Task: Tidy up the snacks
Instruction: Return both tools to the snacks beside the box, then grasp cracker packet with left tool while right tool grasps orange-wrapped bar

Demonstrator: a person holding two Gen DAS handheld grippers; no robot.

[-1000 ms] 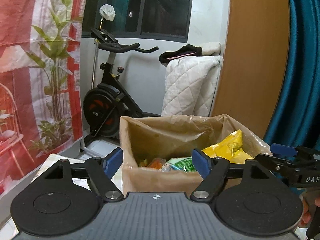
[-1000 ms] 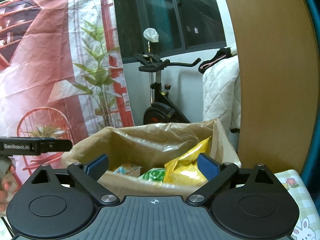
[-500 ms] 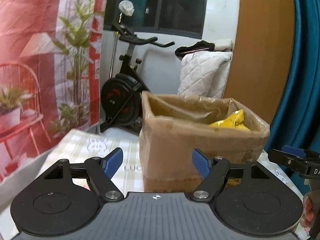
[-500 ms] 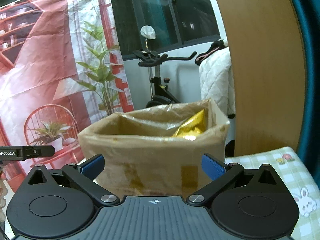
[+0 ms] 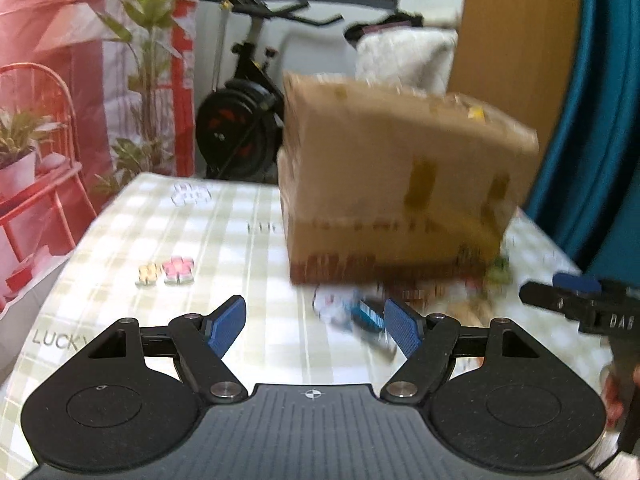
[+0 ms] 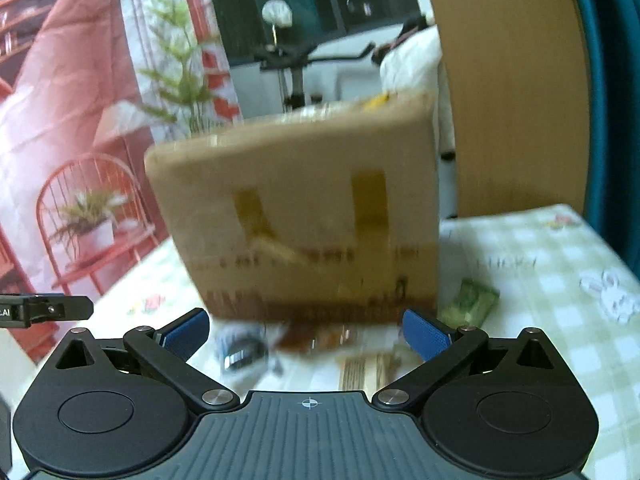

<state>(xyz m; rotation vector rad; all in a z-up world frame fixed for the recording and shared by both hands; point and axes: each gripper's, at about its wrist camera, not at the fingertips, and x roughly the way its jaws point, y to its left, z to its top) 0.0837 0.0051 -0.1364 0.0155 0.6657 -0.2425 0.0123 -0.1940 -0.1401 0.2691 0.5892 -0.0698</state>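
A brown cardboard box (image 5: pixel 400 184) (image 6: pixel 300 220) stands on the checked tablecloth (image 5: pixel 160 240), blurred; only a scrap of yellow bag (image 6: pixel 378 100) shows over its rim. Loose snack packets lie at its near foot: a white and blue one (image 5: pixel 348 312), a green one (image 6: pixel 472 300), a brown one (image 6: pixel 316 338), a silver-blue one (image 6: pixel 240 348). My left gripper (image 5: pixel 314 322) is open just short of the white and blue packet, with nothing between its pads. My right gripper (image 6: pixel 307 330) is open wide over the brown packet, gripping nothing. Each gripper's tip shows at the edge of the other's view.
Behind the table stand an exercise bike (image 5: pixel 240 120), a red printed backdrop (image 5: pixel 60 80), a white quilt (image 5: pixel 404 56), a wooden panel (image 5: pixel 516 40) and a teal curtain (image 5: pixel 600 120). The cloth's left part (image 5: pixel 180 260) carries only printed flowers.
Both grippers have sunk from above the box's opening to table height in front of it. The box's contents dropped out of sight and the loose packets came into view. The right jaws widened slightly.
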